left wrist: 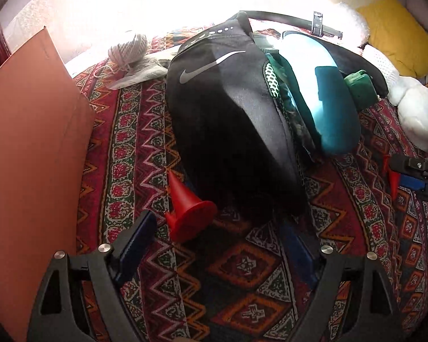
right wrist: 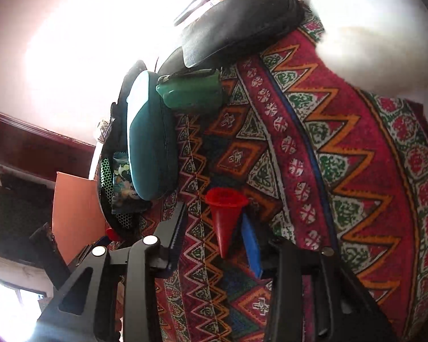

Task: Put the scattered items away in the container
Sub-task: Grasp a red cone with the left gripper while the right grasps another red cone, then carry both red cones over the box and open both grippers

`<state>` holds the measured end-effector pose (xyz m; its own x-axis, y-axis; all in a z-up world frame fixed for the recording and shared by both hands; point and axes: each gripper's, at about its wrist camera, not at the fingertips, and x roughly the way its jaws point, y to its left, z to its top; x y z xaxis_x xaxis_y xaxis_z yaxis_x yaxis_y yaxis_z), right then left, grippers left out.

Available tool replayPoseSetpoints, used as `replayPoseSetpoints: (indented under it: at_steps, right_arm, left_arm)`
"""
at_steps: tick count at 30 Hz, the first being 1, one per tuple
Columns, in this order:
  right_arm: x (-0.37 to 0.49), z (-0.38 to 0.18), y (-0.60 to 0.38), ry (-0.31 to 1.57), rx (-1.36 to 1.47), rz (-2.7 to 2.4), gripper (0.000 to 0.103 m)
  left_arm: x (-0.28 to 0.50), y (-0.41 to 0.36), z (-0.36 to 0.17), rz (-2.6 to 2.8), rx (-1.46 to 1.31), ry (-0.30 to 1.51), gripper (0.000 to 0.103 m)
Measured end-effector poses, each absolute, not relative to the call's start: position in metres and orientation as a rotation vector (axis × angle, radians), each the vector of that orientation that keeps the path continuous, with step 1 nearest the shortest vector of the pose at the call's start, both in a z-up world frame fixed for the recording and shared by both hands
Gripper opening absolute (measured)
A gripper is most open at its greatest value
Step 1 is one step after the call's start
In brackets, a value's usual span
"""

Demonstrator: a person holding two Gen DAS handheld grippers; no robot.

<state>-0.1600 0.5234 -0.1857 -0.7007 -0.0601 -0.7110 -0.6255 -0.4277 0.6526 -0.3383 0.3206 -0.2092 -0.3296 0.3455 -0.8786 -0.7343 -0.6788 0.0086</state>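
A black Nike bag point(left wrist: 228, 119) lies on the patterned cloth point(left wrist: 242, 279), its opening showing a teal case point(left wrist: 325, 94) and a green object point(left wrist: 361, 85). My left gripper point(left wrist: 219, 245) is open; a red cone point(left wrist: 189, 208) lies on its side between the fingers, close to the left finger point(left wrist: 137, 242). My right gripper point(right wrist: 214, 236) is open, with a second red cone point(right wrist: 225, 216) between its fingers, near the right blue pad point(right wrist: 251, 248). The teal case point(right wrist: 148, 139) and the green object point(right wrist: 194, 91) also show in the right wrist view.
An orange card sheet point(left wrist: 31, 171) stands at the left. A ball of twine point(left wrist: 128, 48) and paper lie behind the bag. A yellow cushion point(left wrist: 396, 34) and white plush point(left wrist: 416, 111) sit at the right. A black pouch point(right wrist: 239, 17) lies beyond the green object.
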Motion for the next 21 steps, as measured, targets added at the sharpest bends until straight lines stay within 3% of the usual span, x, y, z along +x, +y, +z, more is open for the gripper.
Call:
replayPoseSetpoints:
  at_steps: [1,2,4,13,21]
  right_arm:
    - [-0.159,-0.187,0.525,1.404,-0.966,2.180,0.020]
    - [-0.157,-0.189,0.527,1.411,-0.958,2.186,0.019]
    - [-0.154,-0.190,0.529,1.448,-0.938,2.185,0.019]
    - [-0.147,-0.160,0.522,1.435,-0.865,2.272,0.019]
    - [-0.142,-0.119,0.493,1.376,-0.812,2.371,0.019]
  left_arm:
    - [-0.339,0.320,-0.209,2.055,-1.215,0.530,0.060]
    - [-0.340,0.319,-0.207,2.063,-1.215,0.521,0.043]
    - [-0.339,0.315,-0.203,2.082,-1.219,0.507,0.021]
    - [-0.298,0.306,-0.162,2.099,-1.062,0.532,0.018]
    - [-0.266,0.281,-0.092,2.093,-0.878,0.438,0.018]
